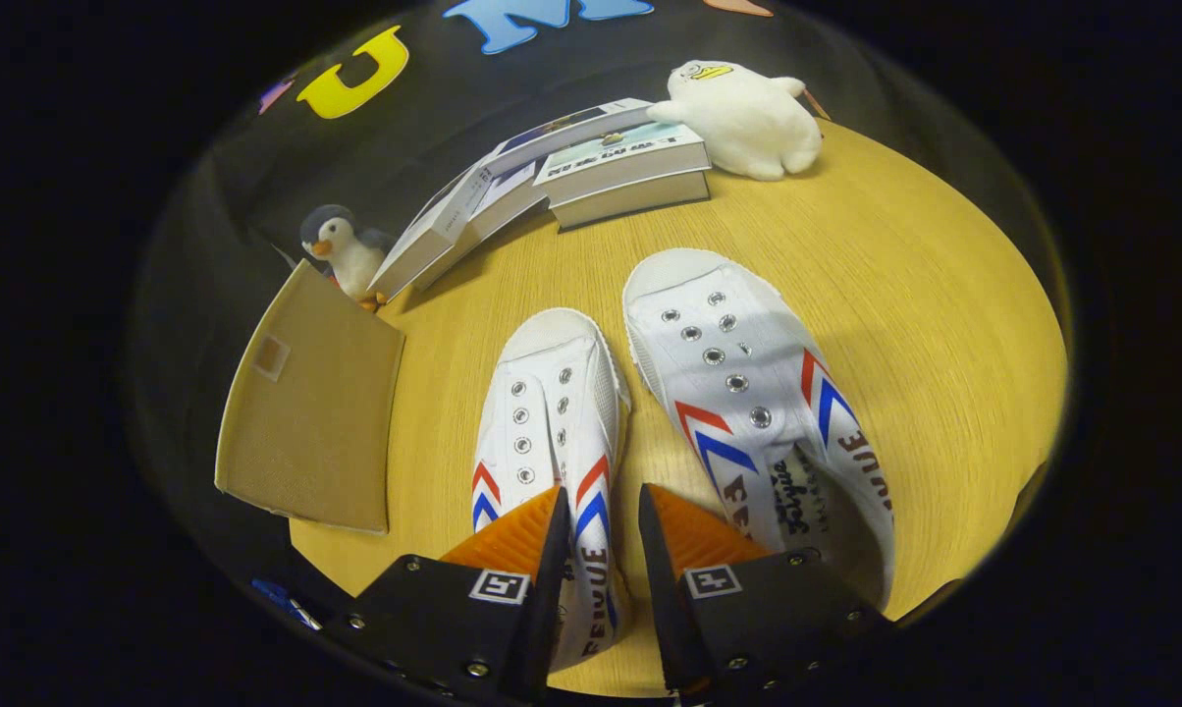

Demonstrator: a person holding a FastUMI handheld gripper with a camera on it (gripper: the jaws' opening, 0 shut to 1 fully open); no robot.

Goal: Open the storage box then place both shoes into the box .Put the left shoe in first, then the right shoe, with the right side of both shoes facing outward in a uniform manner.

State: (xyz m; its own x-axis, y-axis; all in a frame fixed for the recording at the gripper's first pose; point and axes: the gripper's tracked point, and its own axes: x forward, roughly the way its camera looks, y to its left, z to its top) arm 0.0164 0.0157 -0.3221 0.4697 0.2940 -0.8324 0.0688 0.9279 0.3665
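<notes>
The right wall of the white canvas left shoe [552, 412] is straddled by the parted fingers [601, 520], not yet pinched, for lifting toward the tan box [306, 412] at nine o'clock.

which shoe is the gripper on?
The shoe nearer the box: its side wall sits between the gripper's open fingers, not yet clamped. The other shoe lies apart, beside one finger.

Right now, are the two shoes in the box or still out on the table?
Out. Both shoes stand upright on the table; the open tool straddles one shoe's side wall.
</notes>
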